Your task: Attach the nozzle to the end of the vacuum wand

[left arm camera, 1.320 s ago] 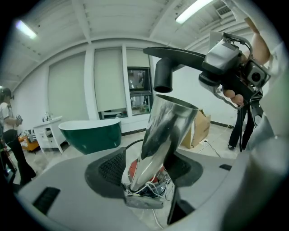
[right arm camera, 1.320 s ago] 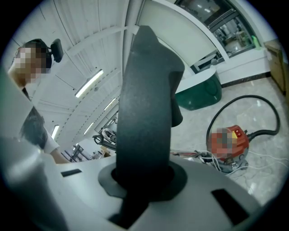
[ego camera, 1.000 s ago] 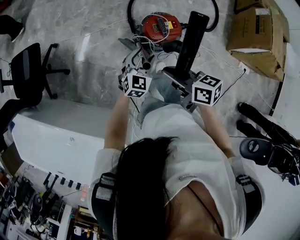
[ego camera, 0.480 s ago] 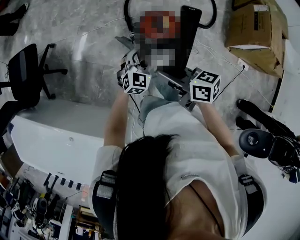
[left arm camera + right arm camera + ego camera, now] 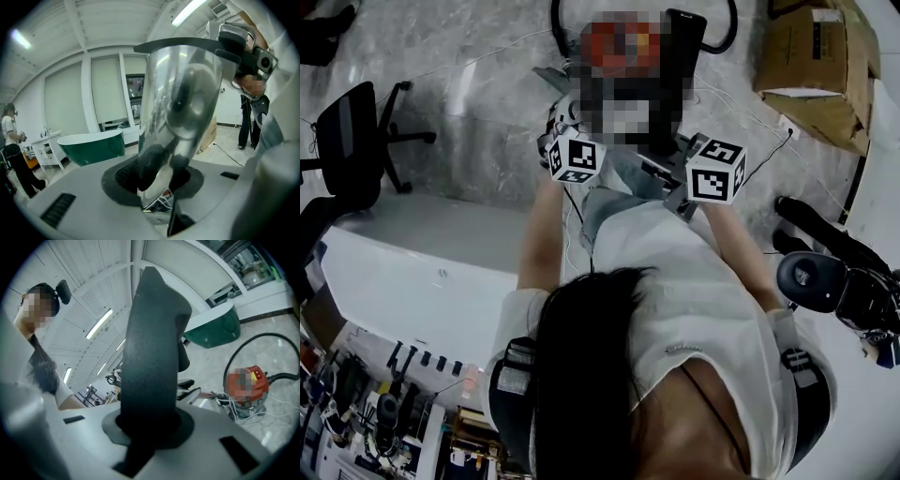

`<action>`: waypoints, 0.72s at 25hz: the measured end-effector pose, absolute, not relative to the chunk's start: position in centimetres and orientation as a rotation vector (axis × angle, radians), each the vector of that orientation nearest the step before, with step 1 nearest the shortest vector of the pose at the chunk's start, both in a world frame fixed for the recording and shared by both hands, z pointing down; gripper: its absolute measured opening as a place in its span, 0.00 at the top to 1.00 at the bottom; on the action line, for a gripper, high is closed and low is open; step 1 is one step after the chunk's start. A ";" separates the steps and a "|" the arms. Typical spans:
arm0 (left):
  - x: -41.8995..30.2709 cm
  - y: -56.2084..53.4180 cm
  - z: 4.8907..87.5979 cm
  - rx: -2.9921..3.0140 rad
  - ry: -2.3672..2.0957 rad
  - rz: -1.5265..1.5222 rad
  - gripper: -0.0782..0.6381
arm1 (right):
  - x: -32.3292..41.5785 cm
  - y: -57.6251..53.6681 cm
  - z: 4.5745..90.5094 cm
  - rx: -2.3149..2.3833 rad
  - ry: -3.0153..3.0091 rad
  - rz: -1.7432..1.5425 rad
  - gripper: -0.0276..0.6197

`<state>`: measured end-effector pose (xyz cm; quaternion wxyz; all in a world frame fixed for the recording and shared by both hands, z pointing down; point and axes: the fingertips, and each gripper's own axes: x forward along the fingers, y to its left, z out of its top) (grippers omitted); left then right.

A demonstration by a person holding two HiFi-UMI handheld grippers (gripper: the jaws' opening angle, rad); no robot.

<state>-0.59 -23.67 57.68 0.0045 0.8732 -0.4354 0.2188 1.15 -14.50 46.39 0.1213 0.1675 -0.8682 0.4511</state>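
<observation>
In the left gripper view a shiny chrome vacuum wand [image 5: 183, 93] fills the middle, and my left gripper [image 5: 164, 180] has just been closing on it, dark pads against the tube. The right gripper [image 5: 150, 427] is shut on the long black nozzle [image 5: 152, 348], which stands up out of its jaws. From the head view, the left gripper [image 5: 572, 131] and right gripper [image 5: 675, 155] are held side by side in front of the person's body. There the nozzle [image 5: 682, 66] points away over the floor. A mosaic patch hides the wand's end.
A red vacuum canister [image 5: 246, 383] with a black hose [image 5: 253, 345] sits on the floor ahead. Cardboard boxes [image 5: 811, 66] lie at the far right, an office chair [image 5: 352, 141] at the left. A white table [image 5: 422, 272] stands beside the person. A green bathtub [image 5: 93, 145] shows behind.
The nozzle's far end has shifted slightly to the left. Both marker cubes stay almost where they were.
</observation>
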 end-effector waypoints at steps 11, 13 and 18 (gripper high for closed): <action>0.6 -24.0 57.6 2.778 -1.333 0.694 0.72 | -0.1 -12.7 45.5 0.270 -2.552 1.380 0.88; 0.9 -24.1 57.7 2.788 -1.320 0.700 0.72 | -0.1 -12.5 45.6 0.250 -2.539 1.390 0.88; 1.5 -24.6 57.7 2.815 -1.272 0.722 0.72 | 0.2 -12.1 46.5 0.240 -2.501 1.390 0.88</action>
